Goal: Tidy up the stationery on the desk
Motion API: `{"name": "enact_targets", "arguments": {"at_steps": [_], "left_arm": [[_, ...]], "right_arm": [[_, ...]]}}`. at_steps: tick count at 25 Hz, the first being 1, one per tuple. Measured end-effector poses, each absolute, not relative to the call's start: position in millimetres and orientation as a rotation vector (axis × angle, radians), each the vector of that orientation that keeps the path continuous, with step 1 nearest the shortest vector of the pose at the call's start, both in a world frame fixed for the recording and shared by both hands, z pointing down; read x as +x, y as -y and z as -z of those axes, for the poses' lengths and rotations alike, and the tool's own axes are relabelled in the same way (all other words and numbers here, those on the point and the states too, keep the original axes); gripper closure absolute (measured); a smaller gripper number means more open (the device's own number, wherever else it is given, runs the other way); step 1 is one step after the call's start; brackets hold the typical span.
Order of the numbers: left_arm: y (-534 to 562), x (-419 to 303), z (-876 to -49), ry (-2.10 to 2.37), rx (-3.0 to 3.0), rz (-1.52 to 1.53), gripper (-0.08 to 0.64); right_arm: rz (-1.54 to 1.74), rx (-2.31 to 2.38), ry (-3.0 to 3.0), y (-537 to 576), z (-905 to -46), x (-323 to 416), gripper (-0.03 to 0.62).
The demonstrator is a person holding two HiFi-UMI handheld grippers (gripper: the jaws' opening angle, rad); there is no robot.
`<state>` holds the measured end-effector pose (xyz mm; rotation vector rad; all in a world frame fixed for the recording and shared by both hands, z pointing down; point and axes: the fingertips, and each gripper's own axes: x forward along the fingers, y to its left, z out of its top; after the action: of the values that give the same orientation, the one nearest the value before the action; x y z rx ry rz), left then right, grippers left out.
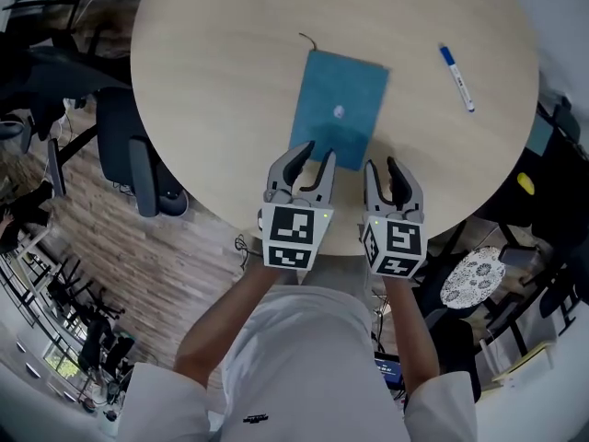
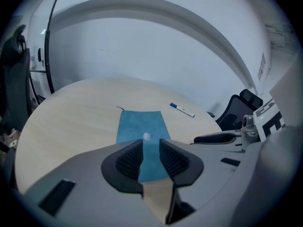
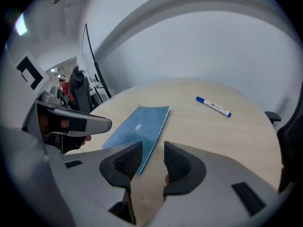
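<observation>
Notebook (image 1: 339, 109) before left gripper (image 1: 317, 155) and right gripper (image 1: 383, 166), jaws apart, marker (image 1: 456, 78) farther right.

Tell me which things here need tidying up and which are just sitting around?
For tidying:
blue notebook
blue-capped marker

Just sitting around:
round table, which both lie on
office chair, beside the table
</observation>
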<state>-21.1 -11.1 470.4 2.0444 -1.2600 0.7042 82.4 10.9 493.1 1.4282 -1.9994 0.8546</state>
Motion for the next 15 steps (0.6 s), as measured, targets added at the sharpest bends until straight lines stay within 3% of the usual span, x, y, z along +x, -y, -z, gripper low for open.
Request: {"name": "enact_targets", "arguments": {"at_steps": [5,15], "left_arm": [[16,16,-455,1.153,2.082,-0.665,0.495],[49,86,-429,1.122,2.161,-0.661,0.516]], "right_arm": [[-0.802,1.471,2.004,-3,-474,108,0.448],[-0.644,1.475,2.028,34,-449,167,0.449]]}}
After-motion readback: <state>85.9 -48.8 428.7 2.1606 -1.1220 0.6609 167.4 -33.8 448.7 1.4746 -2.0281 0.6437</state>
